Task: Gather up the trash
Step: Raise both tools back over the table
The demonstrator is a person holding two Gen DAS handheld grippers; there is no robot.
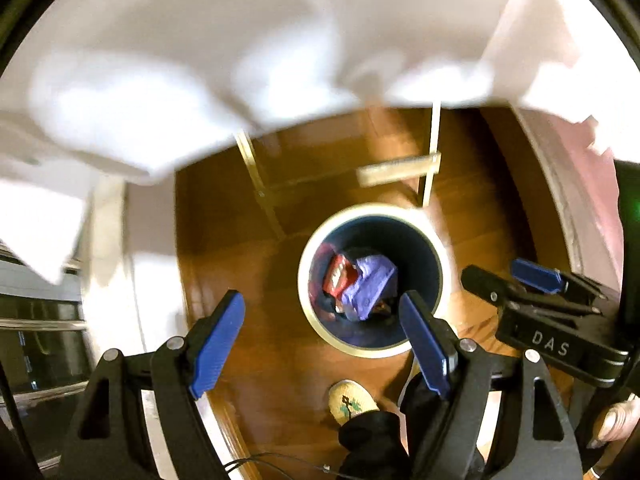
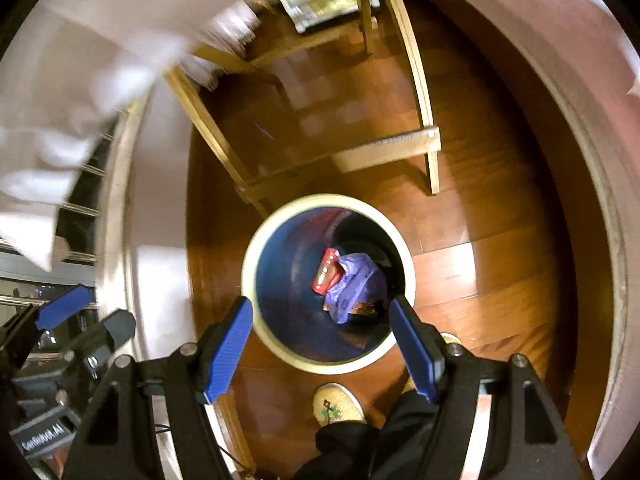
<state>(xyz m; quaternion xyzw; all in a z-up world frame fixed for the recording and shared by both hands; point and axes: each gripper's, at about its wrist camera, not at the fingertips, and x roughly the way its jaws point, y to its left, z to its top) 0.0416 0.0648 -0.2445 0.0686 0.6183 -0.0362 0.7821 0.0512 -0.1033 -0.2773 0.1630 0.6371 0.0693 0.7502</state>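
Both the left gripper (image 1: 322,344) and right gripper (image 2: 322,346) are hanging with jaws wide and empty over the bin (image 2: 256,240), where a red wrapper (image 2: 328,270) and what is probably a purple bag (image 2: 358,284) are lying; further trash is not showing.

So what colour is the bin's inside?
Dark blue, with a cream rim; the bin shows best in the right wrist view.

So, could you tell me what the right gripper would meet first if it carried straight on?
Probably the trash bin, likely its near rim; the open right gripper points steeply down at it. Depth is unclear.
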